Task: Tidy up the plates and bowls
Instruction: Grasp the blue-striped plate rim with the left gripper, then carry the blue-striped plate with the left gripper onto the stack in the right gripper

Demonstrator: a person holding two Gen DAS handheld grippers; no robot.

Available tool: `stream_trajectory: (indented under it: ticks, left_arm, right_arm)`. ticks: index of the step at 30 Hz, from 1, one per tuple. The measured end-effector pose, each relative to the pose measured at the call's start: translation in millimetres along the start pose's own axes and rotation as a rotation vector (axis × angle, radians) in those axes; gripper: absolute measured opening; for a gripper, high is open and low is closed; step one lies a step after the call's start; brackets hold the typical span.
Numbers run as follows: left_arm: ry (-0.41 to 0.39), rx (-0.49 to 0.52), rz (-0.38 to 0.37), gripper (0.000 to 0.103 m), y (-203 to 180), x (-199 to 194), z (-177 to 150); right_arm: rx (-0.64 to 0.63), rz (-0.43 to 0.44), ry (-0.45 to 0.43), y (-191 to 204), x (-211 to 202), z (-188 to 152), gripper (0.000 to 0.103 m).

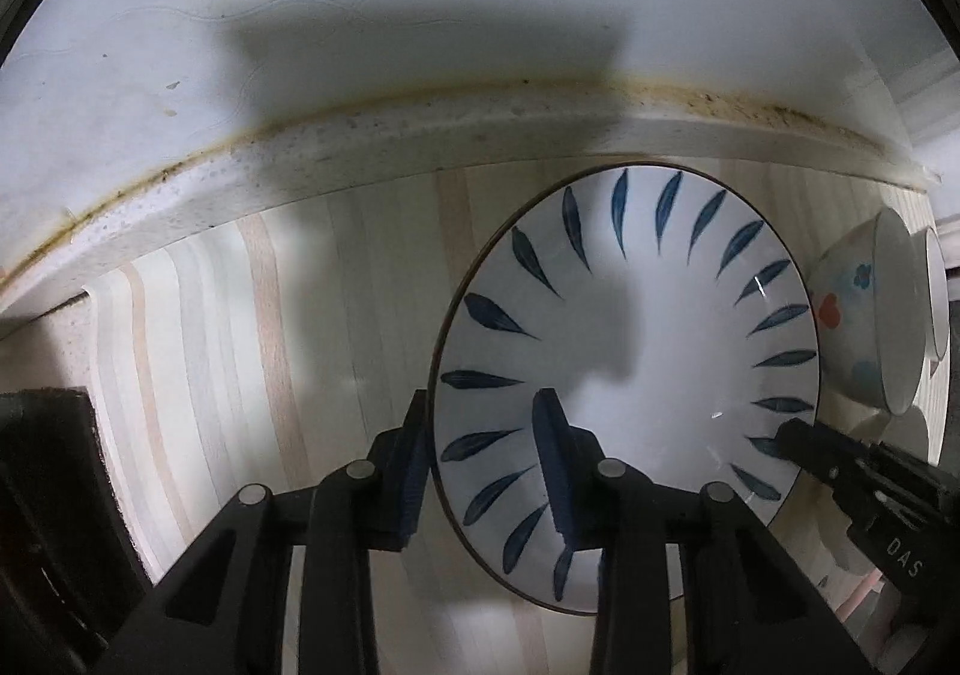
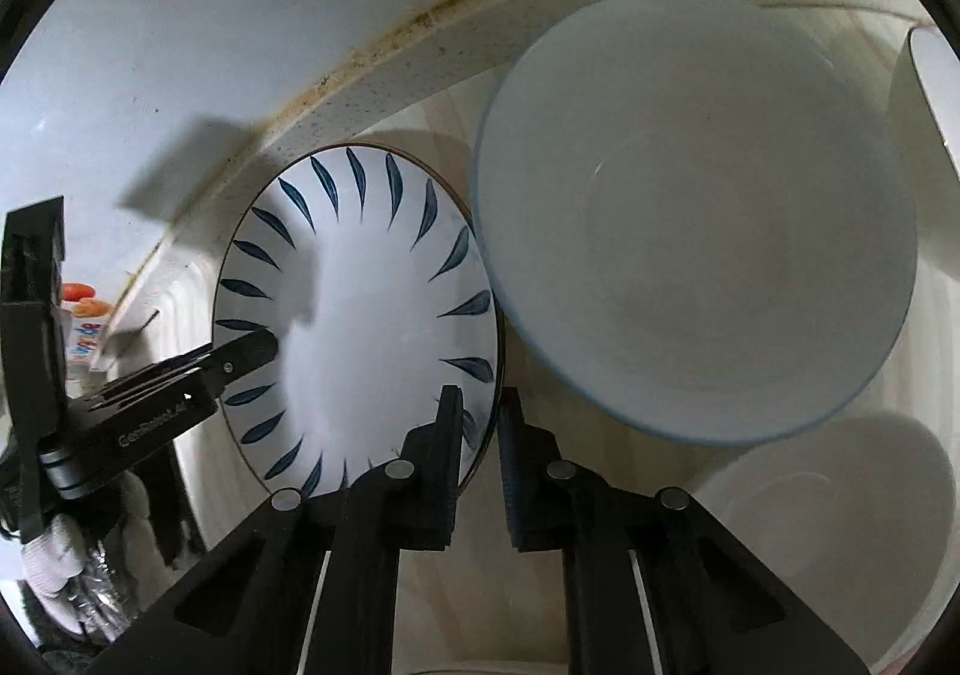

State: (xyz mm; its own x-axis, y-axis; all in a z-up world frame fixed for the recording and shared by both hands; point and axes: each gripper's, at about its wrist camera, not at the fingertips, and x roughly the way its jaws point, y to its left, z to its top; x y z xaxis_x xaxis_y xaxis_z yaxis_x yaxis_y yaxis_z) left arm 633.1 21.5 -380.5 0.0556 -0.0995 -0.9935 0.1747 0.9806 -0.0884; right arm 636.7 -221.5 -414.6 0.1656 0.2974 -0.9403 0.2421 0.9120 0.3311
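A white plate with blue leaf marks [image 1: 630,327] lies on the striped counter; it also shows in the right wrist view [image 2: 366,315]. My left gripper [image 1: 483,459] straddles the plate's left rim, one finger outside and one inside, with a gap still showing. My right gripper [image 2: 480,453] straddles the plate's right rim the same way. The right gripper's tip shows in the left wrist view [image 1: 804,438] on the rim. A white bowl with red and blue marks [image 1: 864,309] sits right of the plate. A large pale bowl [image 2: 696,219] sits right of the plate.
A raised speckled counter ledge [image 1: 420,135] and white wall run behind the plate. Another white bowl [image 2: 840,525] sits at lower right, and a white vessel [image 2: 930,105] at far right. A dark object [image 1: 48,495] stands at the left. Bottles [image 2: 84,315] stand at far left.
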Motion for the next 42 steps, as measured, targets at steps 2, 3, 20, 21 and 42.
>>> stream_trajectory:
  ticks: [2, 3, 20, 21, 42]
  left_arm:
    - [-0.015, 0.008, 0.007, 0.03, -4.3, -6.0, -6.4]
    - [-0.024, 0.008, 0.005, 0.03, -5.8, -9.4, -10.6]
    - [-0.133, -0.008, -0.05, 0.03, 10.3, -87.2, -86.7]
    - [-0.144, -0.006, -0.052, 0.03, 9.3, -94.0, -93.8]
    - [-0.194, 0.024, -0.096, 0.03, -76.0, -134.1, -205.4]
  right_arm:
    - [-0.015, -0.005, -0.009, 0.4, -2.5, -1.9, 0.013]
    - [-0.014, 0.001, -0.01, -0.9, -3.5, -2.6, 0.013]
    - [-0.077, 0.066, -0.071, -7.0, -61.5, -40.1, 0.013]
    - [-0.082, 0.071, -0.076, -3.6, -63.8, -42.7, 0.013]
    - [-0.195, 0.108, -0.142, -46.5, -168.2, -167.1, 0.013]
